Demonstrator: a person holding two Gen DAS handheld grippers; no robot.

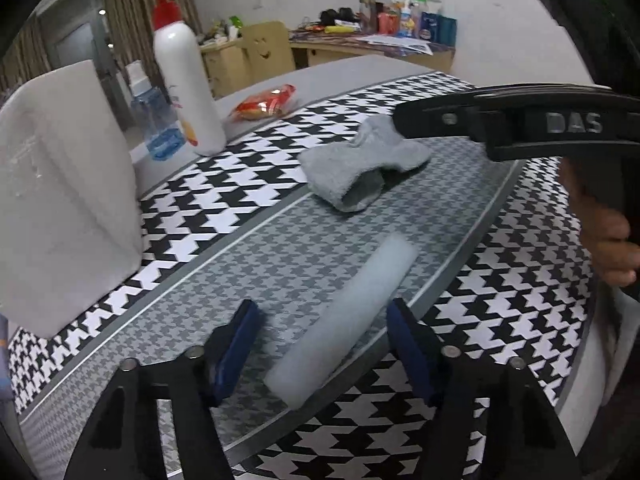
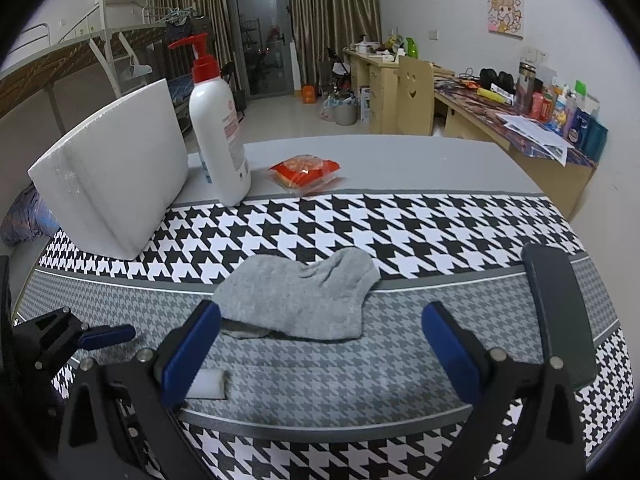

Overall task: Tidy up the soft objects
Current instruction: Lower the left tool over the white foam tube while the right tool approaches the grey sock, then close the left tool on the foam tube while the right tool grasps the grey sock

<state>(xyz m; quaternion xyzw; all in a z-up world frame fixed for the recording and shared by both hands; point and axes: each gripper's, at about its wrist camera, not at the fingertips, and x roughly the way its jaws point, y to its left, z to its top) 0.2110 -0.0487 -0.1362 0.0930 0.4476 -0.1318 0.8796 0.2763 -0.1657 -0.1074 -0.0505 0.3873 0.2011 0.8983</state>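
A grey sock [image 1: 360, 168] [image 2: 300, 300] lies crumpled on the houndstooth cloth. A white foam strip [image 1: 344, 320] lies flat on the cloth, running between my left gripper's [image 1: 324, 344] open blue fingers without touching them. One end of the strip [image 2: 210, 384] shows behind the right gripper's left finger. My right gripper [image 2: 320, 344] is open and empty, just in front of the sock; its body [image 1: 500, 120] hangs over the sock's far end. A big white foam block [image 1: 60, 200] [image 2: 116, 176] stands at the left.
A white pump bottle [image 1: 184, 80] [image 2: 218, 132] with a red top, a blue bottle [image 1: 154, 124] and a red snack packet [image 1: 264, 104] [image 2: 306, 172] stand behind the cloth. A dark flat object [image 2: 560, 312] lies at the right. Desks and a chair stand beyond.
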